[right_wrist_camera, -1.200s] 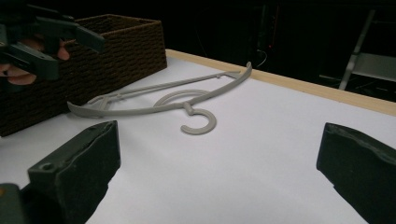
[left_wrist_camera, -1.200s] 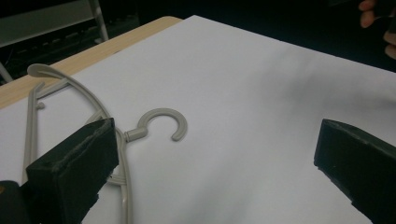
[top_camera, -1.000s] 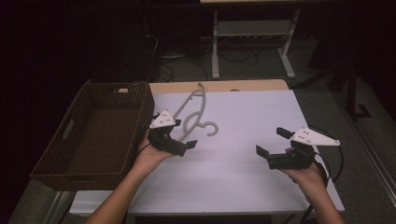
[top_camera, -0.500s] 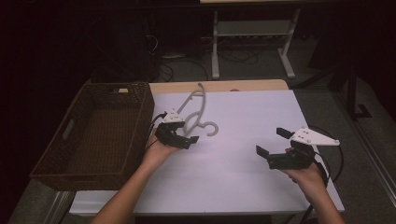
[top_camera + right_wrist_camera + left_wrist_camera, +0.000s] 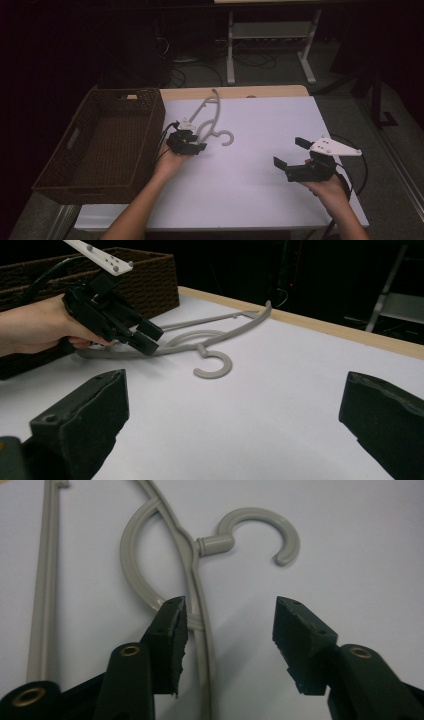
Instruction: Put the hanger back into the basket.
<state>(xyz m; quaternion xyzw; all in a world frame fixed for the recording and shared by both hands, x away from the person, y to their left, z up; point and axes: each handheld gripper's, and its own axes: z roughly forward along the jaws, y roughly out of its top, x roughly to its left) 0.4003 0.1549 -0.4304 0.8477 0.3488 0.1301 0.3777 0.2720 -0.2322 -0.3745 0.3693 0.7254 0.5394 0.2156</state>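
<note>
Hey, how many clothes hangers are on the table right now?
1. The grey hanger lies flat on the white table, right of the wicker basket, with the left gripper over it. None seems hidden.

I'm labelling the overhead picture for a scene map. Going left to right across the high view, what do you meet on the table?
Wicker basket → left gripper, jaws just closing around the grey hanger's arm, not yet pressing it → bare white tabletop → right gripper, jaws open.

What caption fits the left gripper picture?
Left gripper, jaws closing but not yet pinching, straddles the grey hanger lying on the white table.
</note>
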